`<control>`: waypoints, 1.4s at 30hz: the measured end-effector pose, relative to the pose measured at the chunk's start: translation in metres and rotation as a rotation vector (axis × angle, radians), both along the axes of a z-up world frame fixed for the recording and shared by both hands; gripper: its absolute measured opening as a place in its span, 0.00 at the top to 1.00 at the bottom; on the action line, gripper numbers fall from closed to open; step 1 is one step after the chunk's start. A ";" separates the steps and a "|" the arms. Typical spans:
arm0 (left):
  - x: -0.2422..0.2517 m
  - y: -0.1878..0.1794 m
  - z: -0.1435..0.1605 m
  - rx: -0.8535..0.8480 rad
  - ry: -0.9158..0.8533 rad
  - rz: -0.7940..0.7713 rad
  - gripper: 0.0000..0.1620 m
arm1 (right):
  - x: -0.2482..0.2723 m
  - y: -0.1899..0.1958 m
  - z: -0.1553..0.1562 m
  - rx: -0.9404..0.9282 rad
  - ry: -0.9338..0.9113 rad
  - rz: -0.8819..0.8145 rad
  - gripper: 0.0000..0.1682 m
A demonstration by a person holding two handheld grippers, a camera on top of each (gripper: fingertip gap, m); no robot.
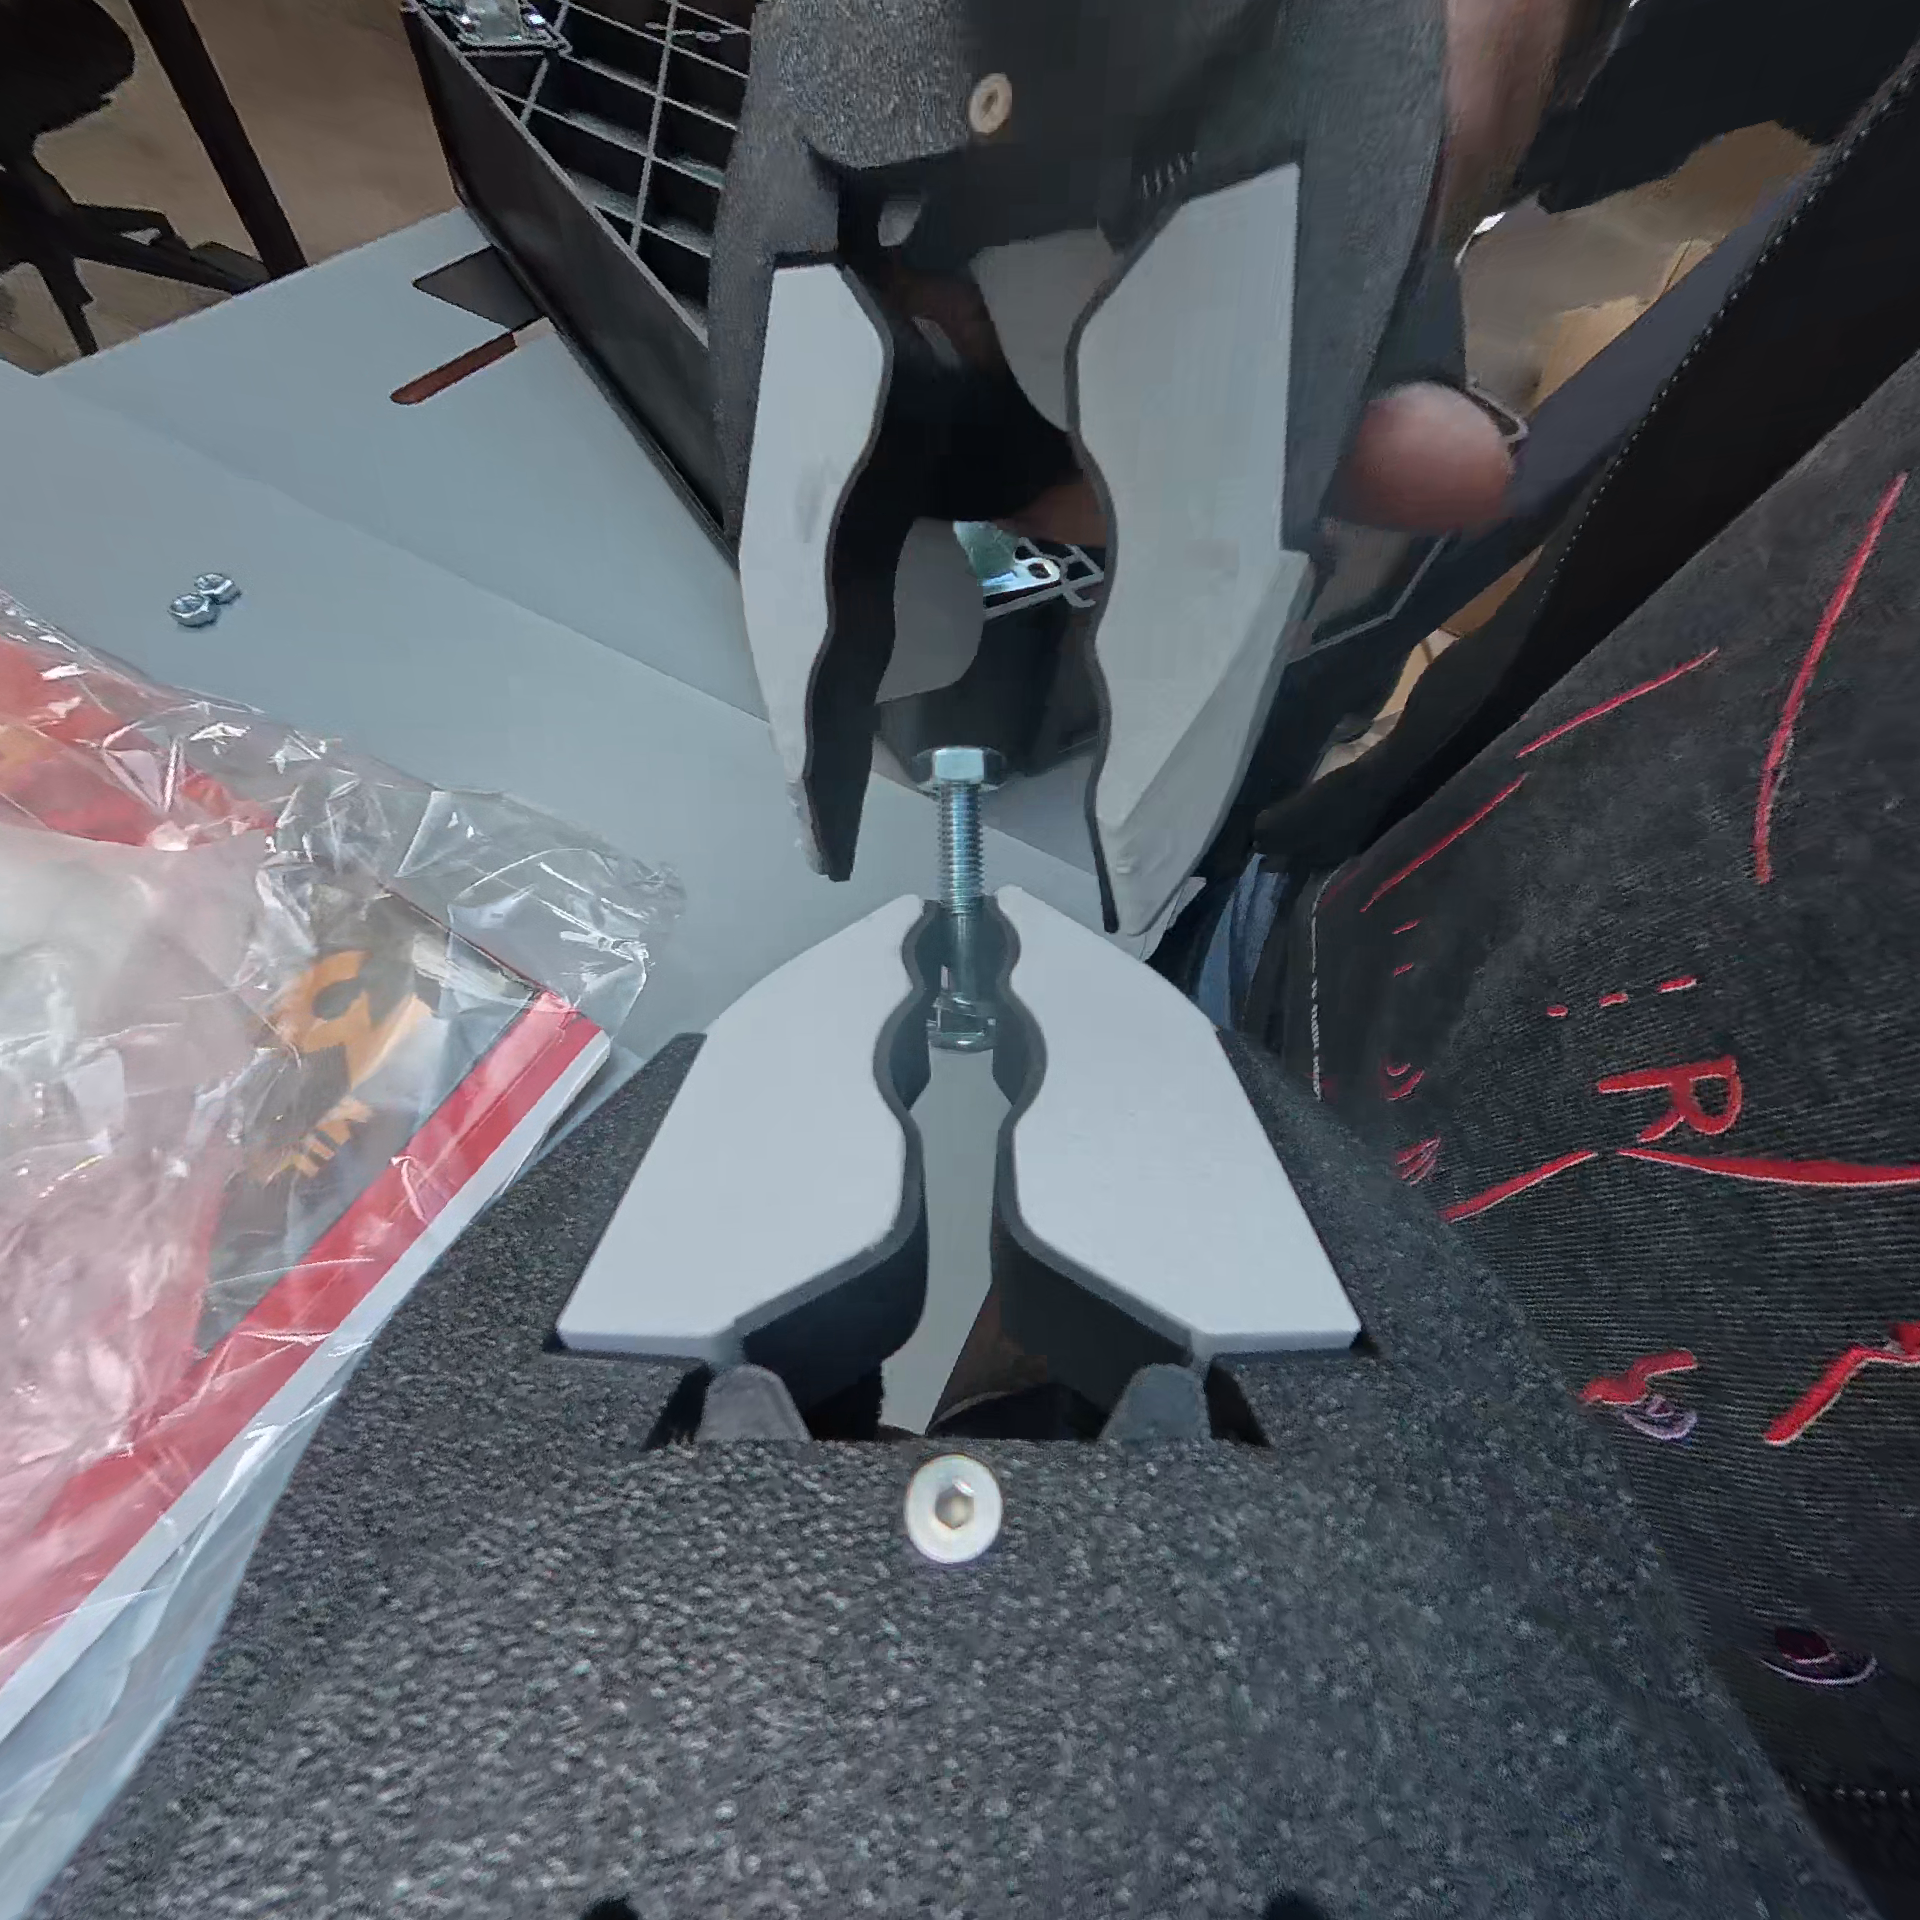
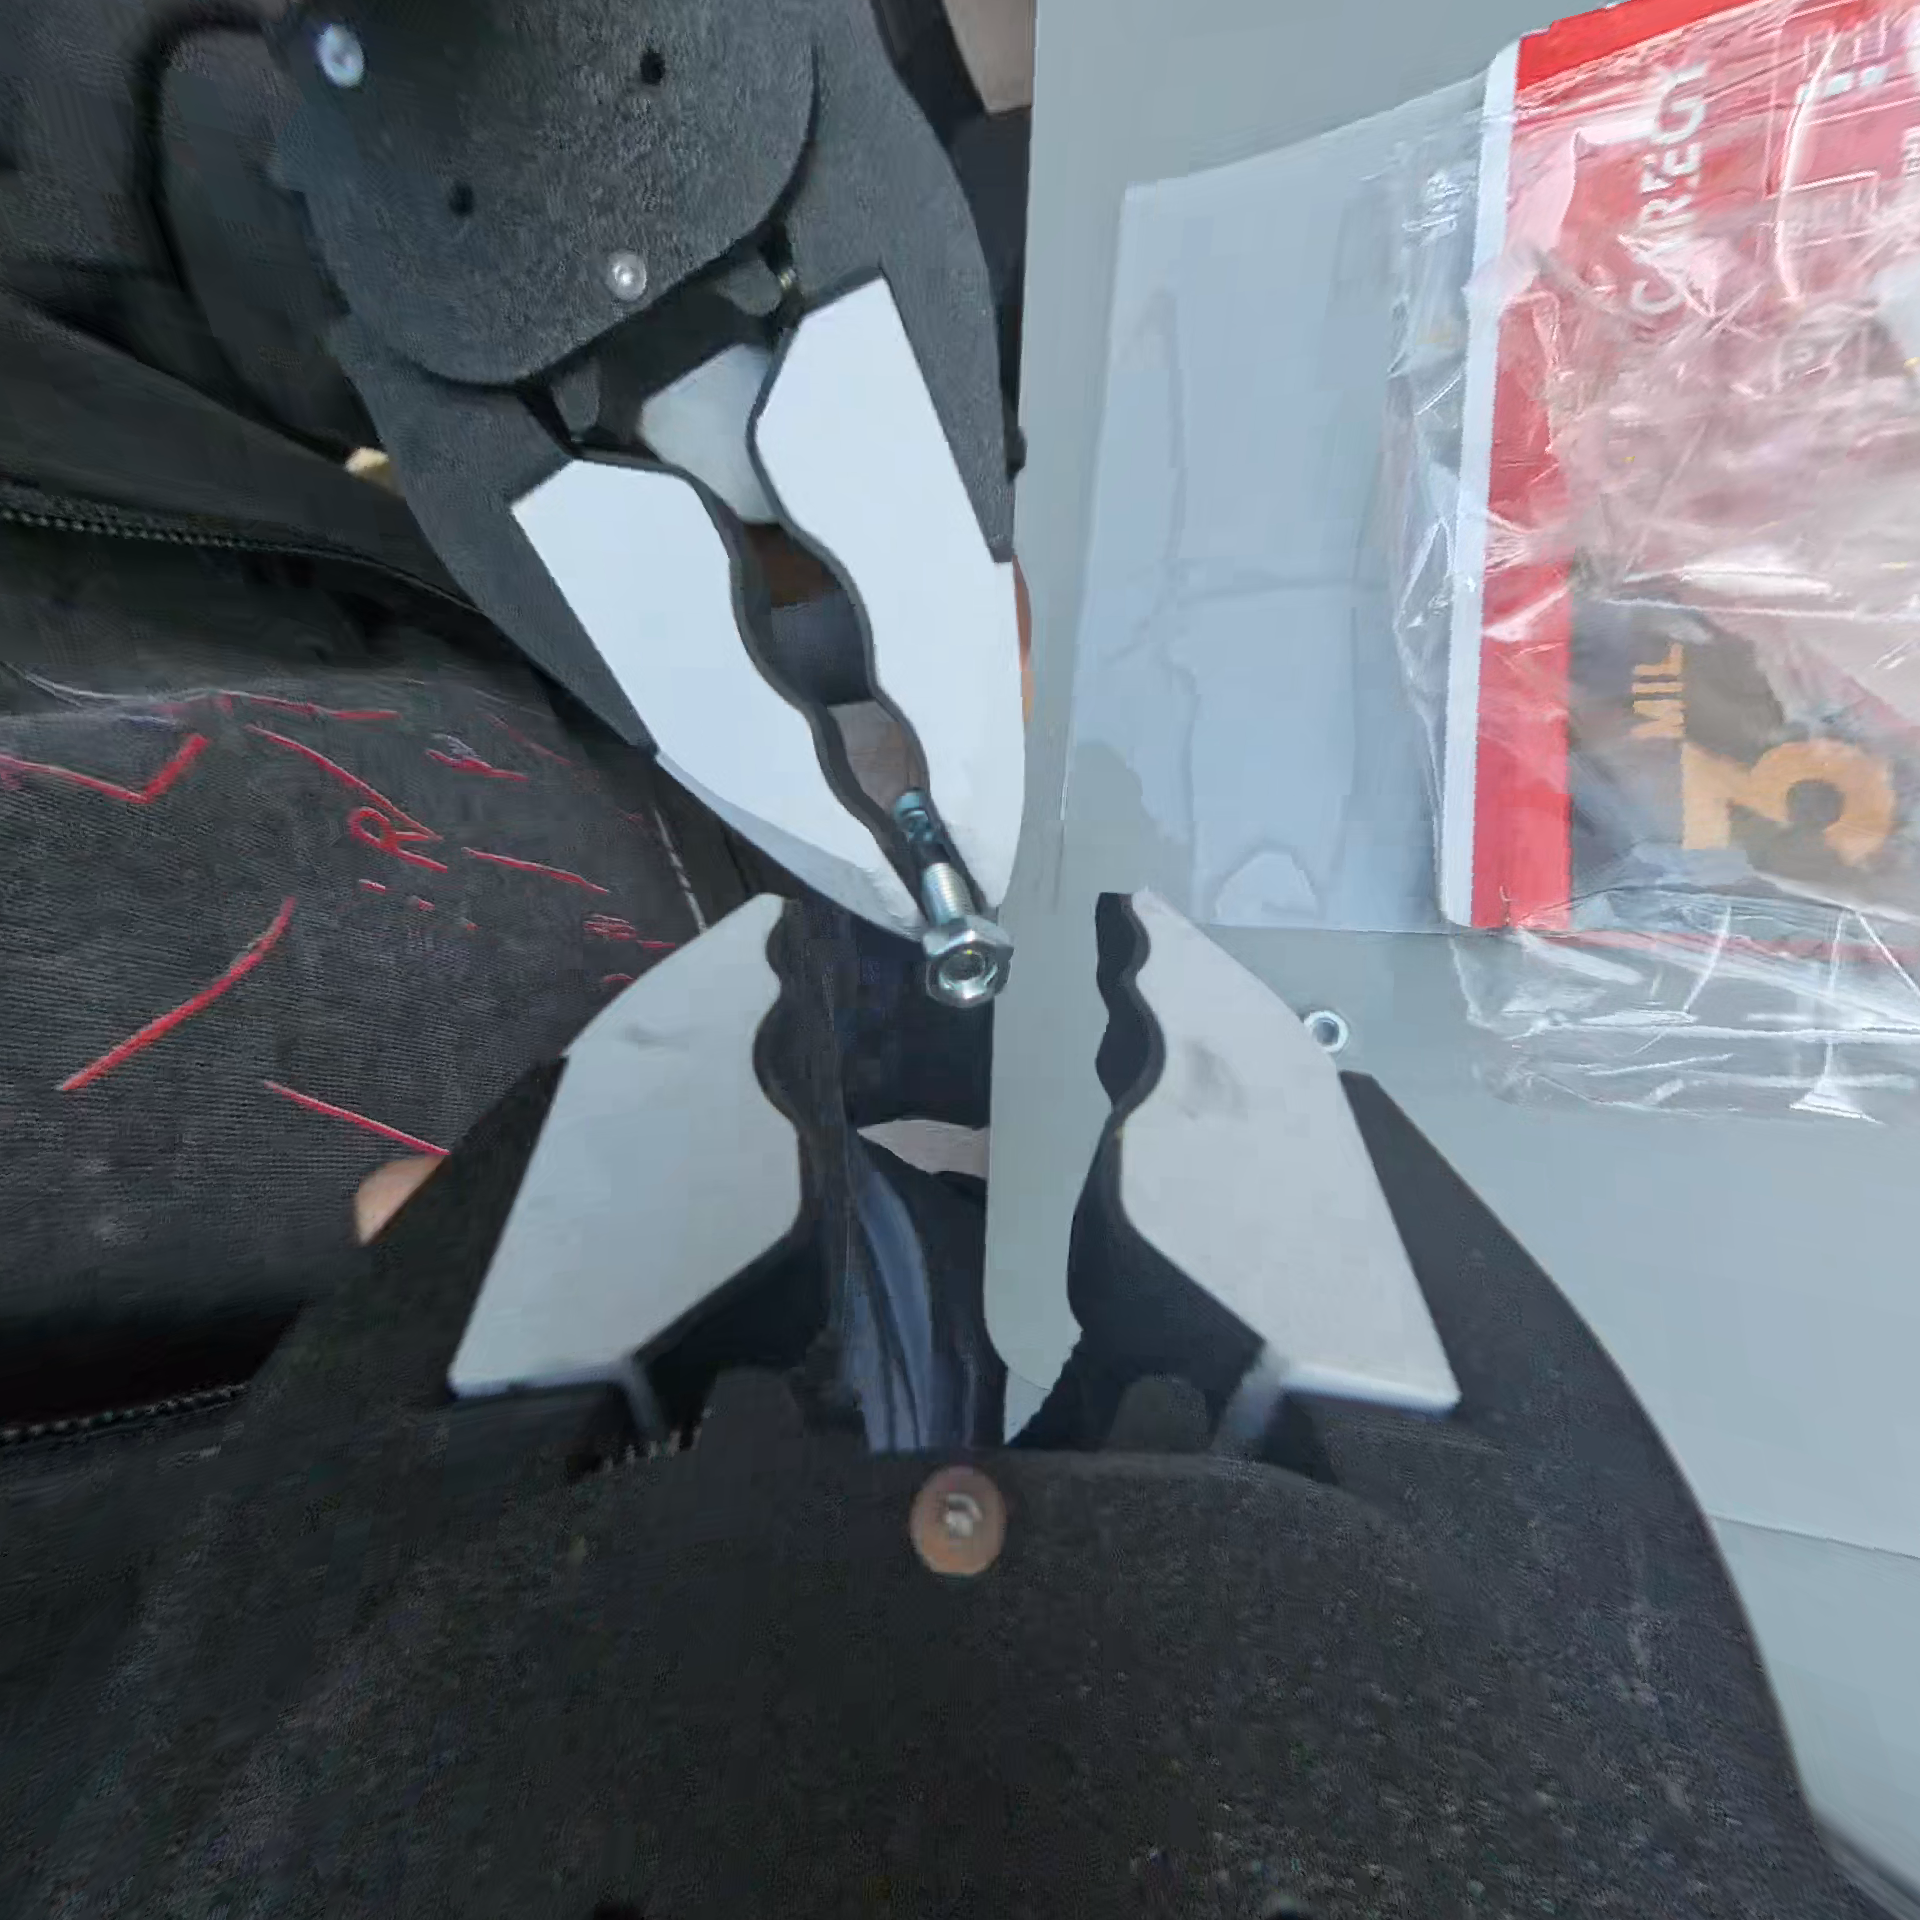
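Note:
My left gripper is shut on a silver threaded bolt. The bolt's shank sticks out past the fingertips and ends in a hex piece. A second small nut sits on the bolt farther back between the pads. My right gripper is open and faces the left one, its jaws on either side of the bolt's hex end without touching it. In the left wrist view the right gripper comes down from above. In the right wrist view the left gripper comes in from the upper left.
A grey table lies below. On it are a crinkled clear plastic bag over a red package, two loose nuts and one nut. A black crate stands behind. A person's dark garment with red stitching is close by. My two grippers' fingertips are within a few centimetres of each other.

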State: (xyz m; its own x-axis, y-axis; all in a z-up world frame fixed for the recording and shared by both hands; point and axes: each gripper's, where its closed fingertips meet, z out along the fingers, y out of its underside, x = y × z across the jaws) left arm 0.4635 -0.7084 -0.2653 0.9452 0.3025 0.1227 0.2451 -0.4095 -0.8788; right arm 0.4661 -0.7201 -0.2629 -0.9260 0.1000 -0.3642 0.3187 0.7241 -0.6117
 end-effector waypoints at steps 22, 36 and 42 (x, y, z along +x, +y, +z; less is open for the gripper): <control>0.017 0.001 -0.012 0.108 -0.337 -0.155 0.96 | 0.002 0.011 -0.011 0.024 0.469 0.594 0.91; -0.009 -0.004 -0.015 -0.138 0.089 0.016 0.96 | -0.007 0.013 -0.007 -0.014 -0.173 -0.029 0.76; -0.004 0.003 -0.015 -0.144 0.040 -0.082 0.96 | -0.005 0.017 -0.007 0.004 -0.068 0.053 0.91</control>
State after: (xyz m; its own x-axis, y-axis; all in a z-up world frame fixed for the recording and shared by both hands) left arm 0.4593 -0.7056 -0.2802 0.9708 0.2356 0.0455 0.1716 -0.5492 -0.8179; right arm 0.4609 -0.7027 -0.2701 -0.9030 0.0532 -0.4262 0.3209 0.7432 -0.5871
